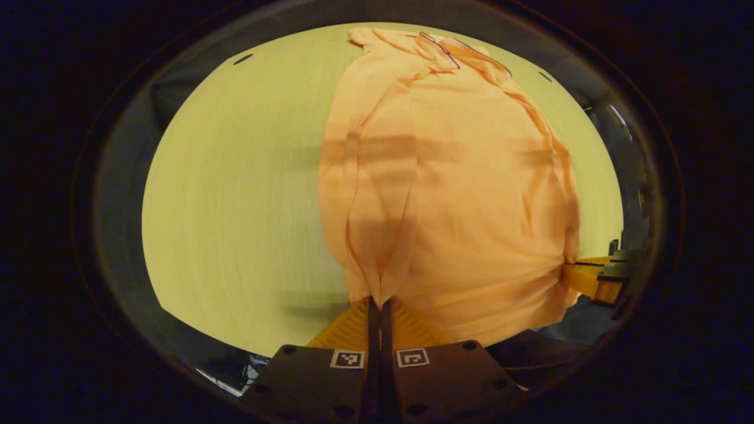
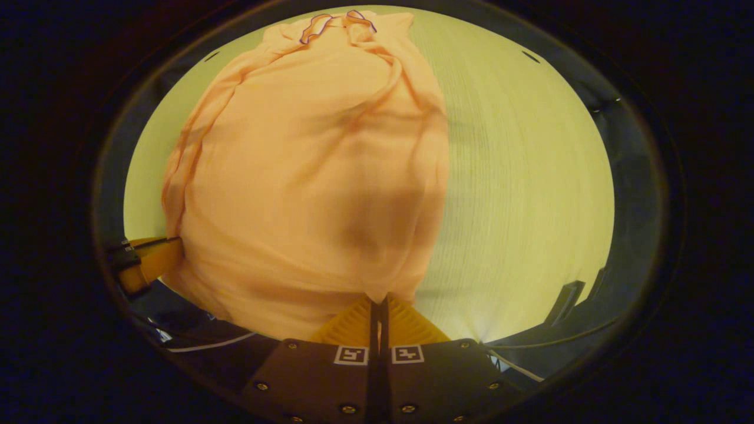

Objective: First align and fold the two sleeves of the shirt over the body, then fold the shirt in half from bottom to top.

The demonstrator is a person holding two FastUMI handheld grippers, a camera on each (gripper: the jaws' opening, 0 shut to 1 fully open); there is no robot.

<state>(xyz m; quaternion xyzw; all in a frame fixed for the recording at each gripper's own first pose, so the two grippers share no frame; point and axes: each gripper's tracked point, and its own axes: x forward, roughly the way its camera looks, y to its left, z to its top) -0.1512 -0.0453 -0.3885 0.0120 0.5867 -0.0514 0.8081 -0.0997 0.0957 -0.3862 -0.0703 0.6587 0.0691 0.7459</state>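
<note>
A peach shirt (image 1: pixel 459 176) with a dark-trimmed collar (image 1: pixel 439 47) at its far end lies lengthwise on the pale table, both sleeves folded in over the body. My left gripper (image 1: pixel 377 301) is shut on the hem's left corner, and the cloth bunches into folds there. In the right gripper view the same shirt (image 2: pixel 312 176) stretches away, its collar (image 2: pixel 330 23) at the top. My right gripper (image 2: pixel 379 299) is shut on the hem's right corner. Each gripper also appears at the far side of the other's view, the right gripper (image 1: pixel 580 274) and the left gripper (image 2: pixel 168 250), pinching the hem.
The pale wooden table (image 1: pixel 235 194) has bare surface to the left of the shirt, and more bare table (image 2: pixel 518 194) to its right. The table's near edge runs just below both grippers. Cables (image 2: pixel 206 344) hang below that edge.
</note>
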